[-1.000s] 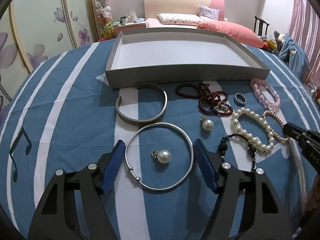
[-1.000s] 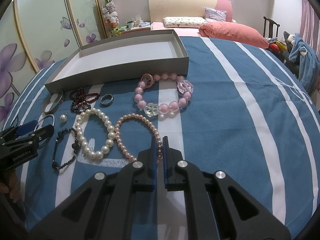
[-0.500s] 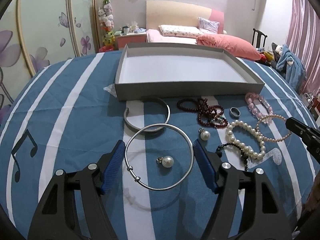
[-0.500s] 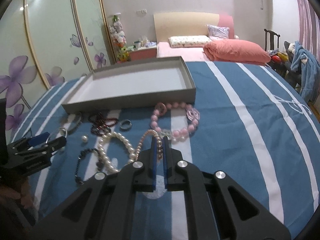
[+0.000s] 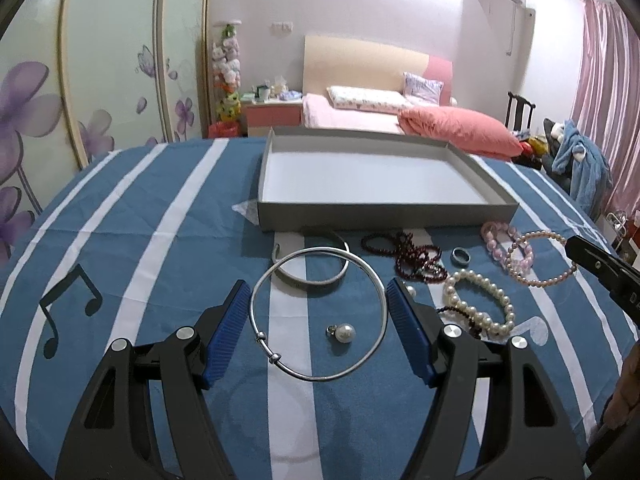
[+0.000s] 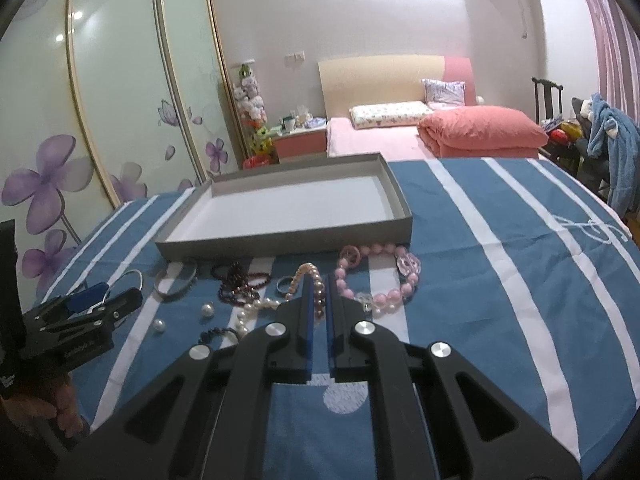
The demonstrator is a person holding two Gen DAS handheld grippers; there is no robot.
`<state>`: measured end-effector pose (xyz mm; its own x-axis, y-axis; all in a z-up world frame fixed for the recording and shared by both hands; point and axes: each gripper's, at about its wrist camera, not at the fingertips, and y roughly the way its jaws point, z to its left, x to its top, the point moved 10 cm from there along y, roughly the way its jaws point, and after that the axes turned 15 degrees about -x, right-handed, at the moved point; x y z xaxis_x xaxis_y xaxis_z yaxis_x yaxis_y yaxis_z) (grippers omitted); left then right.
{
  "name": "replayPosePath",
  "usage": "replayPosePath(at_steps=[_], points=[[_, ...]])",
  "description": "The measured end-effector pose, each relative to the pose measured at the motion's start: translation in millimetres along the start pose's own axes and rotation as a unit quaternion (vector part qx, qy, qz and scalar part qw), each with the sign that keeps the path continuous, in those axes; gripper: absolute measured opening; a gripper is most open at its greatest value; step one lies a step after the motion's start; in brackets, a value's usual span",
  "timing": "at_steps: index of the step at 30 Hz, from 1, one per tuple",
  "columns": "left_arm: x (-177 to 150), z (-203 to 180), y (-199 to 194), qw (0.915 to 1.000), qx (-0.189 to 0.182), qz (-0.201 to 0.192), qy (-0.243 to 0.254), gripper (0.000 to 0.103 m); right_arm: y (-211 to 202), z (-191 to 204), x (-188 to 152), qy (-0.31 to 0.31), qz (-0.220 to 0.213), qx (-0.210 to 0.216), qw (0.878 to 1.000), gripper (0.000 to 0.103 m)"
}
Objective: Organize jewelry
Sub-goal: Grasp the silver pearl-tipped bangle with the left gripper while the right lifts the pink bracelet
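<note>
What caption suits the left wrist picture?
Left gripper holds a silver bangle above the striped cloth, facing an empty grey tray.

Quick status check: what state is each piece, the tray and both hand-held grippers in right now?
Left hand-held gripper: shut on silver bangle, lifted.
Right hand-held gripper: shut on pink pearl bracelet, lifted.
Grey tray: empty.
White pearl bracelet: lying on cloth.
Cuff bangle: lying on cloth.

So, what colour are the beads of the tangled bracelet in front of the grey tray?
Dark red, garnet-like; the tangled bracelet shows best in the left wrist view.
</note>
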<state>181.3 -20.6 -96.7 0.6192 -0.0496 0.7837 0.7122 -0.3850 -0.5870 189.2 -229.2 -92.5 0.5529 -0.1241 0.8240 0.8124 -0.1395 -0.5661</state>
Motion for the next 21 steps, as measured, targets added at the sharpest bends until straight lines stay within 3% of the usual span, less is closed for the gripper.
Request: replayPosePath(at_steps=[9, 21], points=[[21.9, -10.3, -16.2, 0.9985, 0.012, -0.049, 0.021, 0.070, -17.3, -0.2, 23.2, 0.010, -0.047, -0.010, 0.999, 0.006], [75.7, -30.4, -11.6, 0.9912, 0.035, -0.111, 0.063, 0.070, -15.2, 4.8, 74.4, 0.010, -0.102, -0.023, 0.994, 0.006]])
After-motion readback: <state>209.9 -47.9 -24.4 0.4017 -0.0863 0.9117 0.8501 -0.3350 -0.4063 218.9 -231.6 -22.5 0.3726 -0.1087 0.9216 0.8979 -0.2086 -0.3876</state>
